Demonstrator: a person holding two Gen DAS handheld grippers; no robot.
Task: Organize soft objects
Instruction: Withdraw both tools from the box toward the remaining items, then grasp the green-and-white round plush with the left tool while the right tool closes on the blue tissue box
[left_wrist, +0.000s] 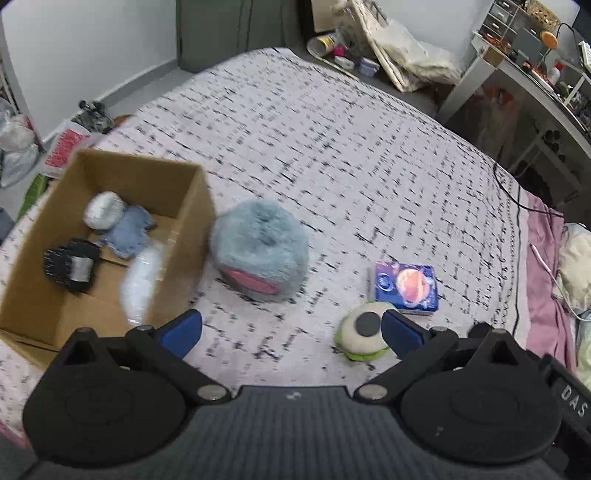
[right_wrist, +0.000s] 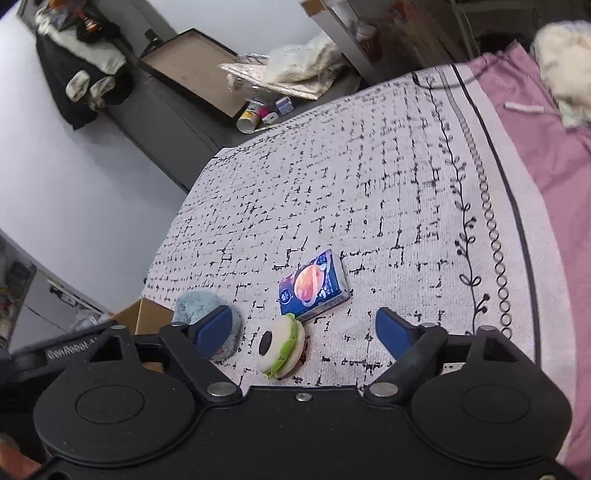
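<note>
My left gripper (left_wrist: 291, 330) is spread wide and holds nothing. It hangs above the bed (left_wrist: 332, 147), which has a white cover with little black marks. Just past its left finger sits an open cardboard box (left_wrist: 192, 206). Inside the box I see a small blue plush toy (left_wrist: 127, 230) with a grey head, a black brush-like thing (left_wrist: 72, 266) and a blurry white thing (left_wrist: 142, 282) near the wall closest to me. Right in front of the gripper, touching the side of the box, is a fluffy blue-grey plush (left_wrist: 258, 245) with a pink patch. Close to the right finger lies a round burger toy (left_wrist: 364, 334) with a black dot, and just behind it a blue pack with a planet picture (left_wrist: 406, 286).

My right gripper (right_wrist: 304, 328) is spread wide too, with nothing in it. The burger toy (right_wrist: 282, 347) sits between its fingers, nearer the left one. The blue pack (right_wrist: 314, 284) lies just ahead, and the fluffy plush (right_wrist: 195, 302) peeks from behind the left finger, beside the box (right_wrist: 146, 319).
</note>
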